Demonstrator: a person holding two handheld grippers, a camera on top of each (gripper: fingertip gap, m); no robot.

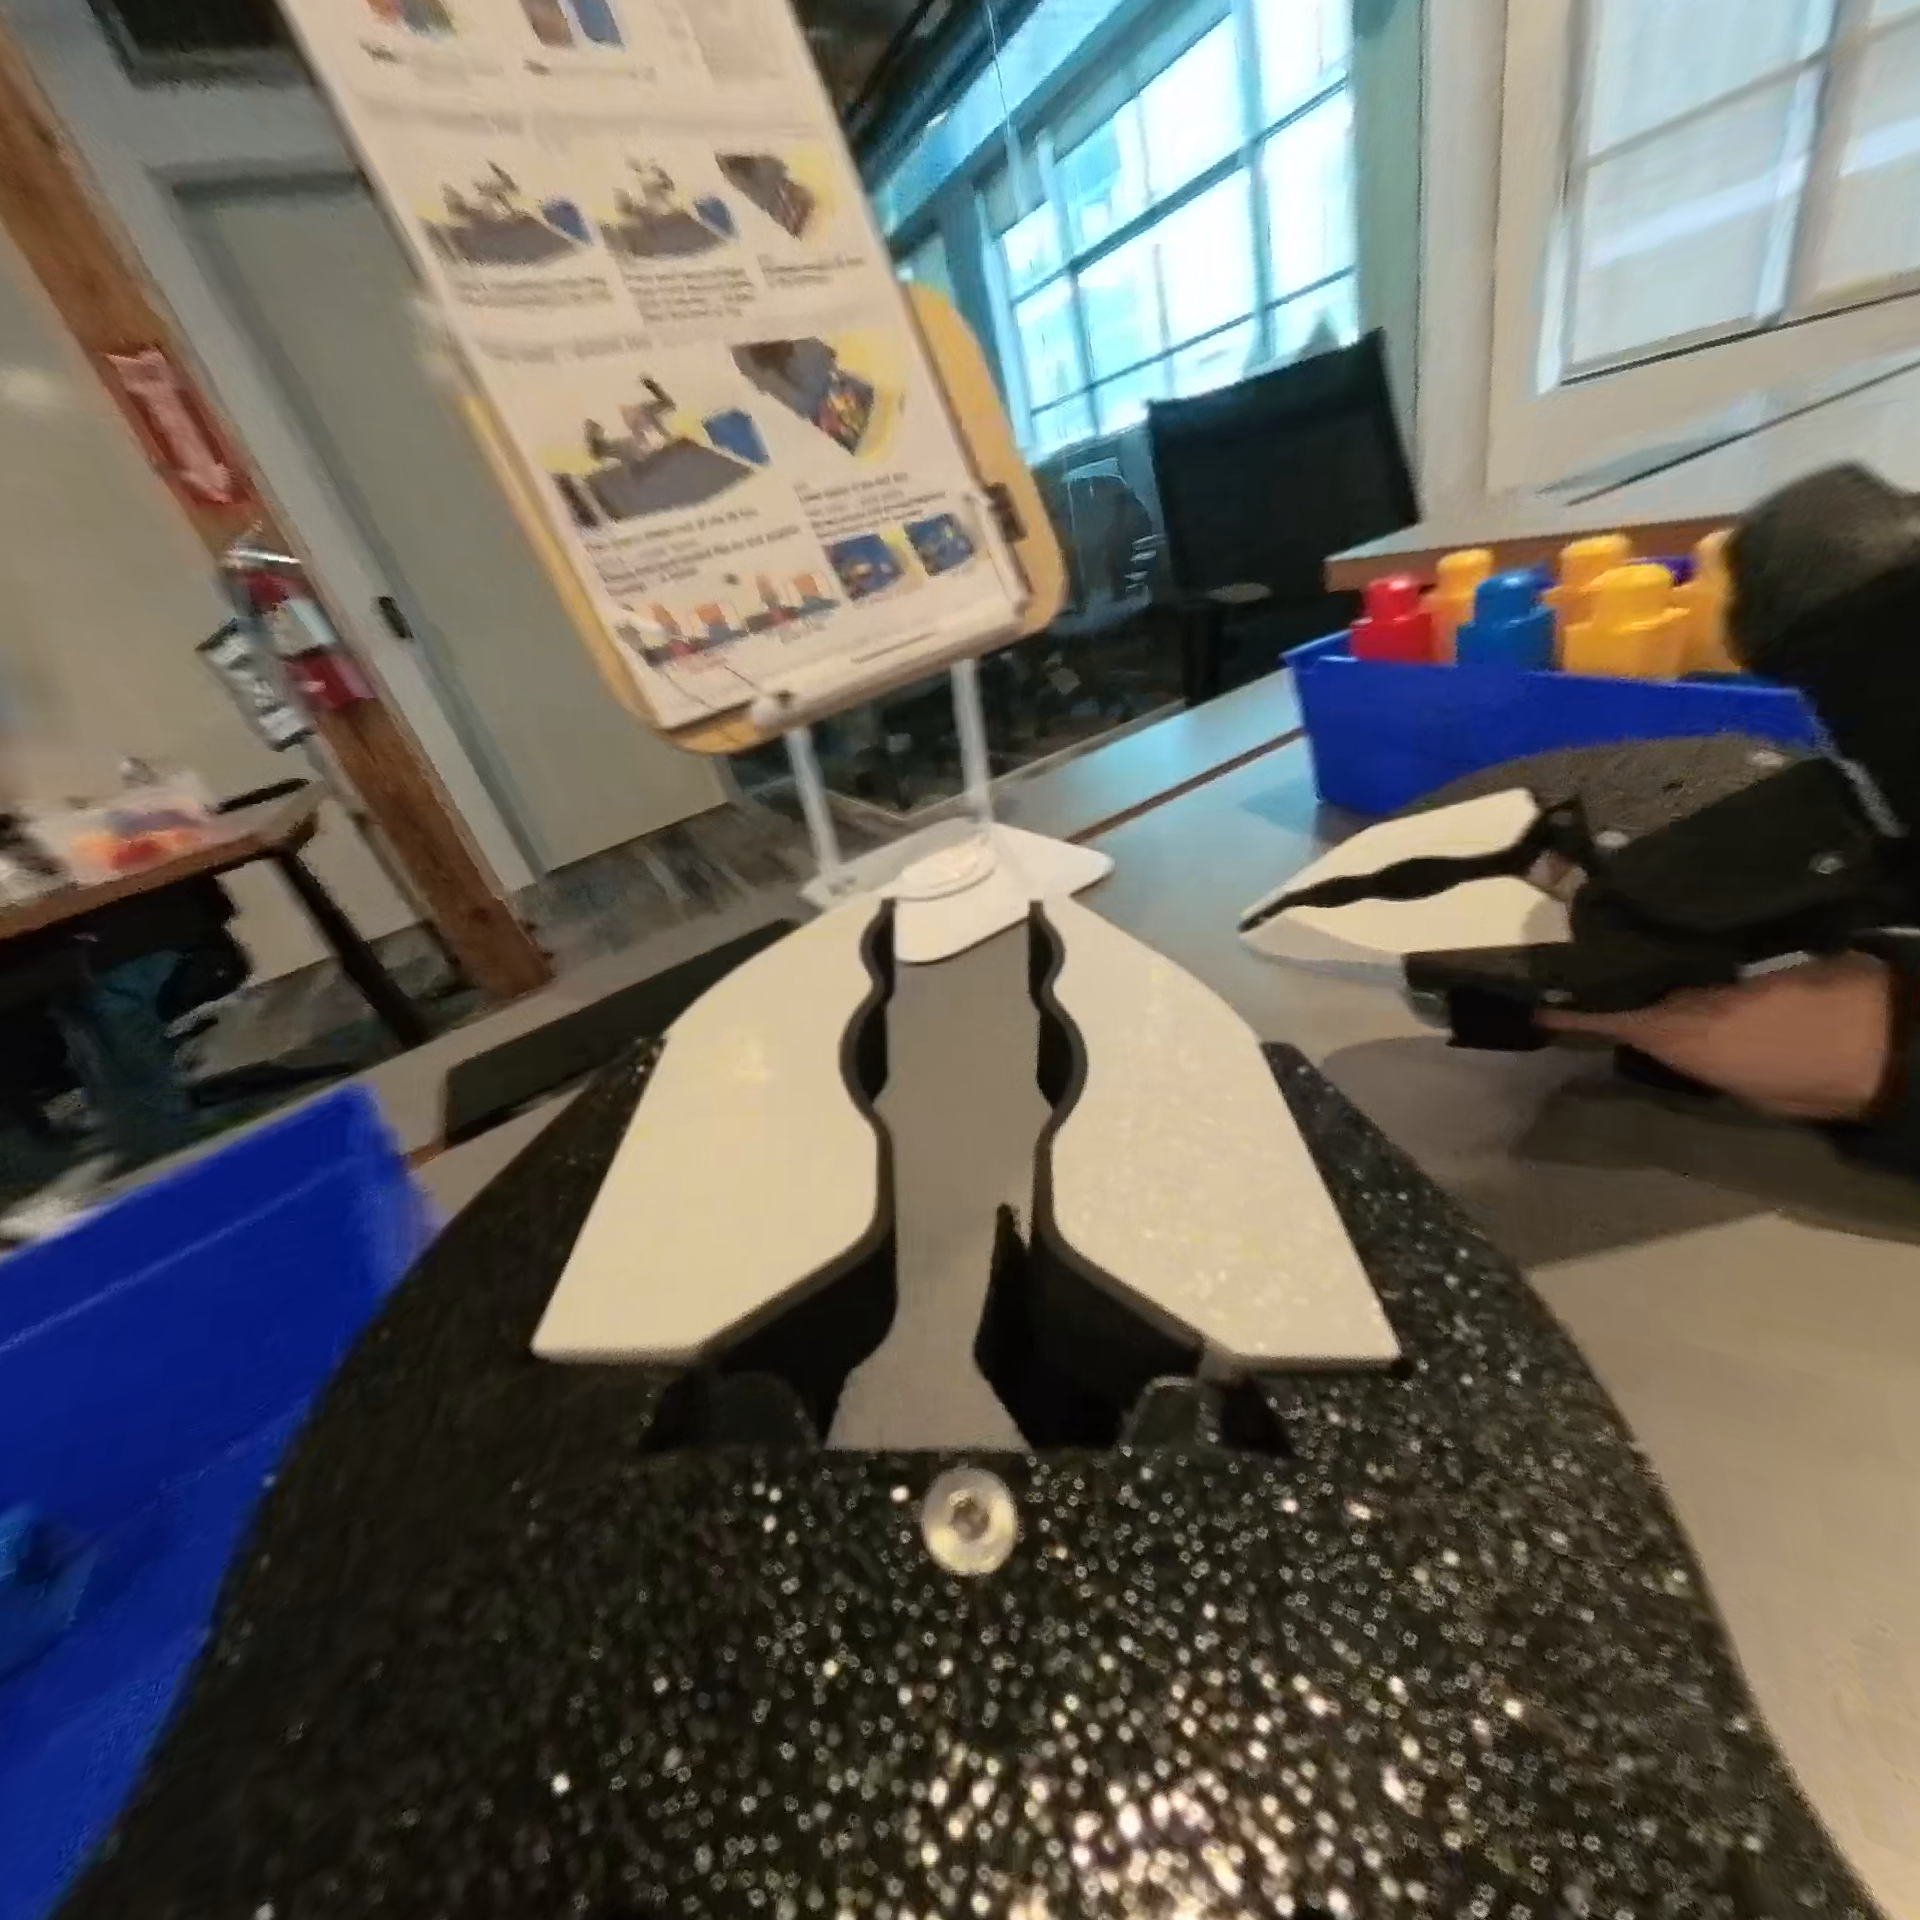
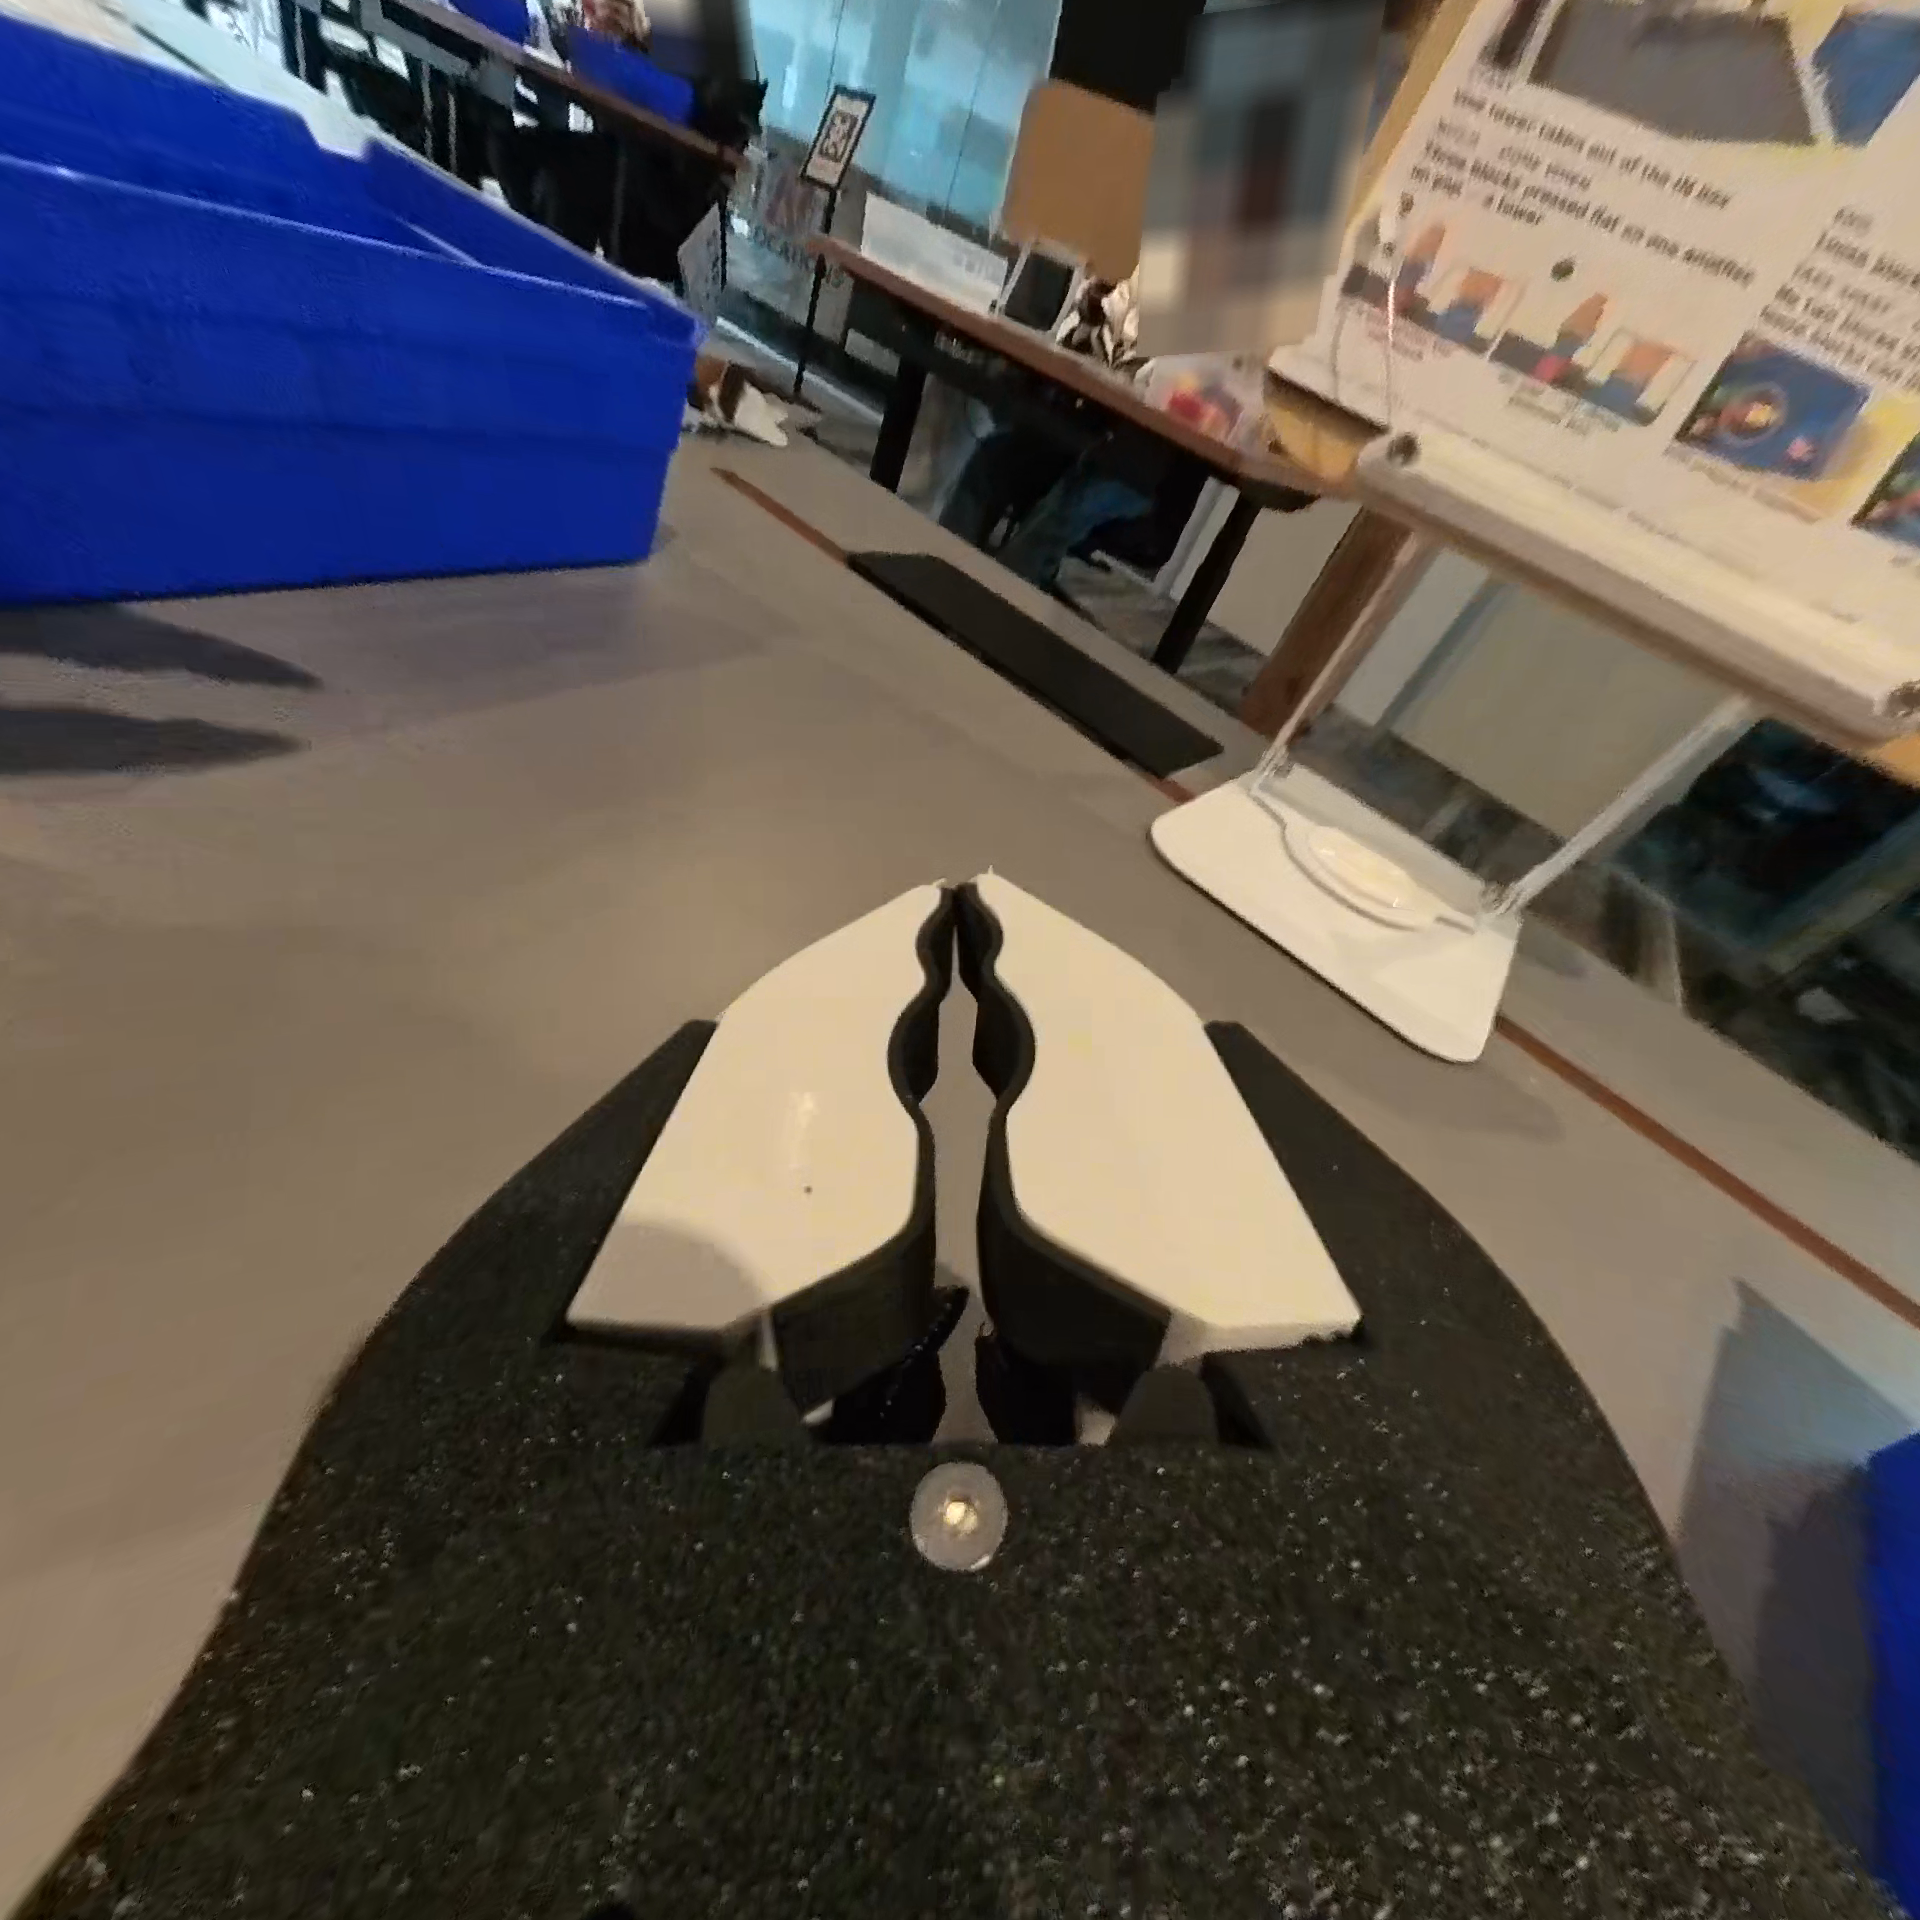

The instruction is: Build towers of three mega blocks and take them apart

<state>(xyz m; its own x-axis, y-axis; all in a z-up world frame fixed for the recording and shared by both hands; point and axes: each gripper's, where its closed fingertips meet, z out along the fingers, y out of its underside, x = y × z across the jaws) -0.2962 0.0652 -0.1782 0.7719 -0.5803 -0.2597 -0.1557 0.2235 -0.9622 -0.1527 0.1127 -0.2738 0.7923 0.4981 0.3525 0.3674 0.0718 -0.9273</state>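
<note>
My left gripper [image 1: 958, 914] is open and empty, low over the grey table [image 1: 1195, 831]. Red, blue and yellow mega blocks [image 1: 1527, 618] stand in a blue bin [image 1: 1507, 727] at the far right of the left wrist view. My right gripper [image 2: 956, 888] is shut and empty, low over the table; it also shows in the left wrist view [image 1: 1262, 920], held by a hand, in front of that bin. No blocks lie between either gripper's fingers.
A second blue bin [image 1: 177, 1351] sits close at the left gripper's left; it also shows in the right wrist view [image 2: 312, 416]. An instruction board on a white stand [image 1: 966, 873] stands at the table's far edge. A black strip [image 2: 1029, 644] lies on the table. My right fingertips sit around 15 cm from my left ones.
</note>
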